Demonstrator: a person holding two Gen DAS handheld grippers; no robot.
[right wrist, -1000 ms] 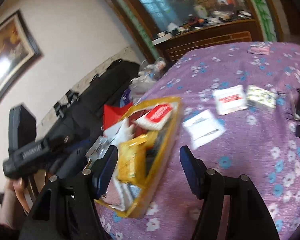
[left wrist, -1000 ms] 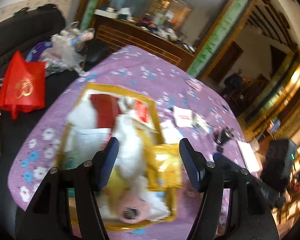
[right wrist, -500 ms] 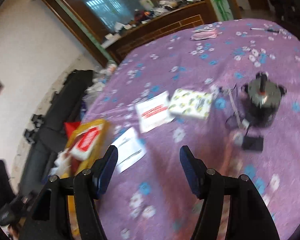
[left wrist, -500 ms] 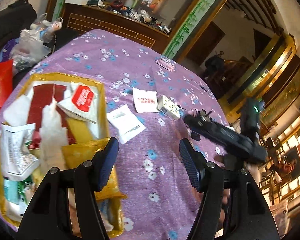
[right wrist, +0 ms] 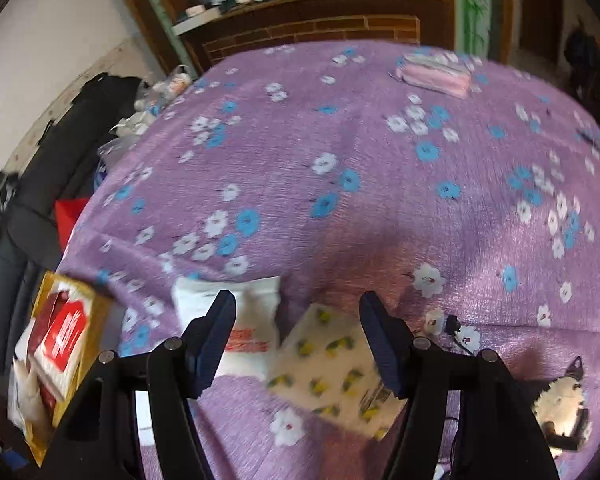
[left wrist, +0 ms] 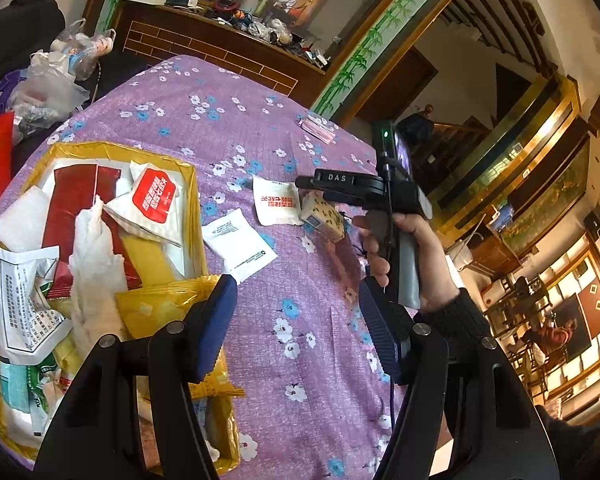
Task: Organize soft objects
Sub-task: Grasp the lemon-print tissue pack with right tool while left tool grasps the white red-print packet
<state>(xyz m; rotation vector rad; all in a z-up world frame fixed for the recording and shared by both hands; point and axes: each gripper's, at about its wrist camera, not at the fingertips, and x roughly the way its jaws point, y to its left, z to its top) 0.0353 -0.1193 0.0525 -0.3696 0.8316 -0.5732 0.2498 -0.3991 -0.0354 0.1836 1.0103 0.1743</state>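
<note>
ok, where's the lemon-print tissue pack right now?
In the right wrist view the lemon-print tissue pack lies on the purple tablecloth below the open right gripper, just right of the white sachet with red print.

The tablecloth (right wrist: 340,152) is showing purple with white and blue flowers. The box (left wrist: 194,184) is showing yellow-gold walls. Inside it, a flat packet (left wrist: 76,208) is showing dark red, and a pouch (left wrist: 154,200) is showing white with a red label. The tissue pack (right wrist: 332,364) is showing white with a yellow lemon print. The sachet (right wrist: 244,320) beside it is showing white with red lettering. The gripper fingers (right wrist: 216,336) are showing dark blue pads on black frames.
</note>
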